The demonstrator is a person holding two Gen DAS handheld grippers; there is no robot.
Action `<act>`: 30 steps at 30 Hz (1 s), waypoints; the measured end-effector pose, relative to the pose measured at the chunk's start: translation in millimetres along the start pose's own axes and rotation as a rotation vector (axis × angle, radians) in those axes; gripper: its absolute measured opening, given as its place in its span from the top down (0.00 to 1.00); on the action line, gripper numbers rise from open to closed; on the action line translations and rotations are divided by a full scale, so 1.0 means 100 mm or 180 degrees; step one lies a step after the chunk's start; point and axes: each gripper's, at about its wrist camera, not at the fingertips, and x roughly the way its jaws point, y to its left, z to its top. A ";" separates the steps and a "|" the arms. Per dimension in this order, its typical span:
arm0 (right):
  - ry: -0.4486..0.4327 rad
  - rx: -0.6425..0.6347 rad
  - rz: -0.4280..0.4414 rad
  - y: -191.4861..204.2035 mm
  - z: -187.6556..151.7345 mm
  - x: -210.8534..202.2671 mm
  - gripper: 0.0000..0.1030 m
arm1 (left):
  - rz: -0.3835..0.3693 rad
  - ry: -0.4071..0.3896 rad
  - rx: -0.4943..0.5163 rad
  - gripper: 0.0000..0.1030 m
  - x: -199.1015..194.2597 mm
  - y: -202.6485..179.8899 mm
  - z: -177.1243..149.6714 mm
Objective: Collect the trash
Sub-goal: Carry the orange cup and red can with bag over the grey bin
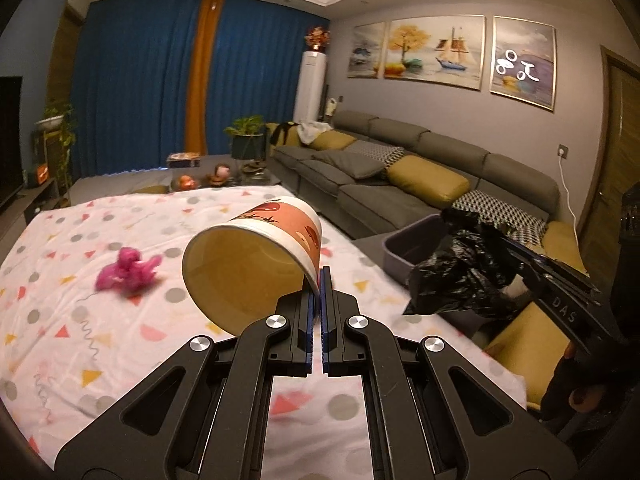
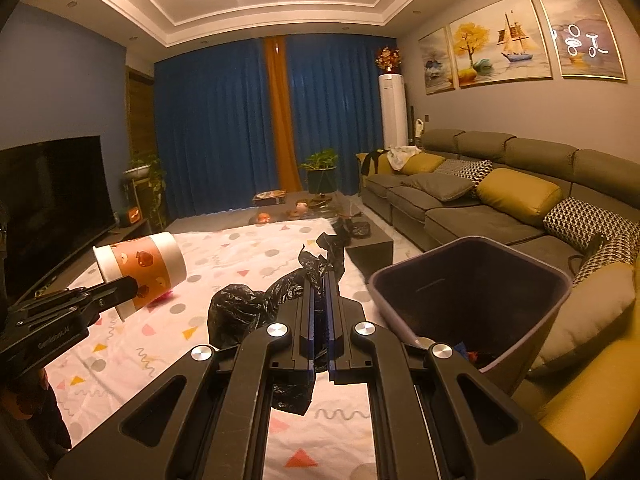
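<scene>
**Cup and bag held above the patterned sheet**

A white bedsheet with coloured triangles and dots (image 1: 80, 280) covers the work surface. A dark purple plastic bin (image 2: 472, 284) stands at its sofa-side edge. The right gripper (image 2: 320, 280) is clenched on a crumpled black plastic trash bag (image 2: 248, 304). The left gripper (image 1: 320, 280) pinches the rim of an orange-and-white paper cup (image 1: 256, 256), tilted, clear of the sheet. A pink crumpled scrap (image 1: 128, 270) lies on the sheet.

The left gripper (image 1: 320, 280) hides part of the paper cup's (image 1: 256, 256) rim. A pink scrap (image 1: 127, 269) on the bench (image 1: 60, 320) is too blurred to identify. The black bag (image 2: 256, 304) hides its own pinched edge inside the right gripper (image 2: 320, 280). The bin's (image 2: 472, 280) contents are mostly hidden, and the television (image 2: 48, 200) is cut off at the left edge.
</scene>
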 end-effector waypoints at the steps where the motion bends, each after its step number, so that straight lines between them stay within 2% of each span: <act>1: -0.0001 0.0006 -0.0019 -0.01 -0.01 0.00 0.95 | -0.0021 0.0004 0.0014 0.98 0.03 -0.04 0.01; 16: -0.0063 0.0182 -0.0449 -0.60 -0.02 0.03 0.95 | -0.0429 0.0055 0.0264 0.98 0.58 -0.80 0.17; 30: -0.0050 0.0339 -0.0800 -1.19 0.00 0.17 0.95 | -0.0809 0.0181 0.0425 0.98 1.28 -1.40 0.28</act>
